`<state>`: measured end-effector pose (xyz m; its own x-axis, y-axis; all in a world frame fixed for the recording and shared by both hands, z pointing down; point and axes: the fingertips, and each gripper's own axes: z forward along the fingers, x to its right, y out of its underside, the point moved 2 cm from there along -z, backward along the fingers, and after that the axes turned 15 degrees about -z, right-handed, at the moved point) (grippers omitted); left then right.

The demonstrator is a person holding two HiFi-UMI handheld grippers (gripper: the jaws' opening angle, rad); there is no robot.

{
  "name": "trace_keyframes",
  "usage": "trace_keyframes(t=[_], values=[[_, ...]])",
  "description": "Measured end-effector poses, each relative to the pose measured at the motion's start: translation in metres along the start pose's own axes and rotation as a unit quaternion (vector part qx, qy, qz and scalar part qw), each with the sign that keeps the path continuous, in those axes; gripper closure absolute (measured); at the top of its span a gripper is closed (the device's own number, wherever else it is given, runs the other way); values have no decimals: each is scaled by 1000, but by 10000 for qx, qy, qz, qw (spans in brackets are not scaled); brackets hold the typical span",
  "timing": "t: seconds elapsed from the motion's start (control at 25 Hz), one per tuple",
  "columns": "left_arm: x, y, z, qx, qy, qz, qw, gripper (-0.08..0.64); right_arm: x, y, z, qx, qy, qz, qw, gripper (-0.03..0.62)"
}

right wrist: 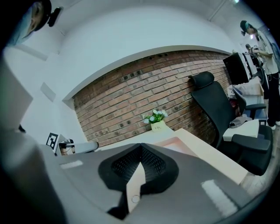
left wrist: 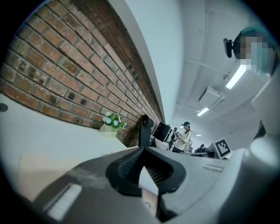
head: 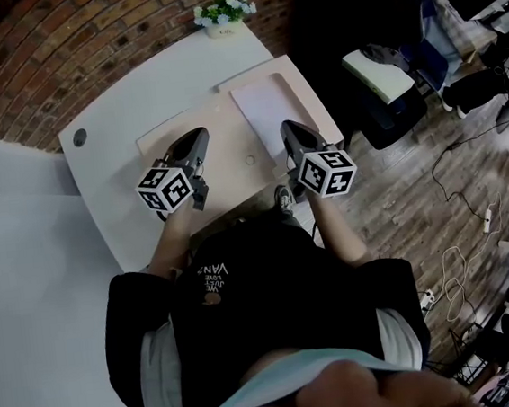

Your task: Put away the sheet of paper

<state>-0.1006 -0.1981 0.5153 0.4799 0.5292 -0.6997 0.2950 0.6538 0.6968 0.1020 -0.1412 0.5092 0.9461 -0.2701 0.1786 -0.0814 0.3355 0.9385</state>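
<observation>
**Desk:** Where do we place the sheet of paper (head: 269,108)?

**Photo:** We see it whole from the head view alone. It is a plain white rectangle lying flat on the right half of the beige desk board (head: 227,148). The nose of the right gripper (head: 288,128) overlaps its near edge in that picture.

**Desk:** And the jaws?

**Photo:** We read both pairs closed tip to tip on nothing. The left gripper (head: 198,135) hangs over the board's left half.

**Desk:** What do the gripper views add for us?

**Photo:** The left gripper view gives us a standing person (left wrist: 185,136) in the far office and the ceiling lights (left wrist: 236,76). The right gripper view gives us the black office chair (right wrist: 214,105) beside the desk. We find the flower pot (head: 222,13) in all three.
</observation>
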Motion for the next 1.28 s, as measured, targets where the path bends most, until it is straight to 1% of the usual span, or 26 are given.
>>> trace_keyframes(t=[0.32,0.68,0.88,1.28], values=[[0,-2,-26,-30,72,121,9999,558,-23,5,-4,28,35,-54,10000,594],[7,3,-42,-18,195,277,9994,558,-40,8,-10,31,74,-209,9997,594],[7,3,-51,55,165,353,9992,558,-49,13,-12,6,78,-210,9997,595],[7,8,-63,110,148,369,9991,558,-60,20,-16,-19,120,-269,9996,595]])
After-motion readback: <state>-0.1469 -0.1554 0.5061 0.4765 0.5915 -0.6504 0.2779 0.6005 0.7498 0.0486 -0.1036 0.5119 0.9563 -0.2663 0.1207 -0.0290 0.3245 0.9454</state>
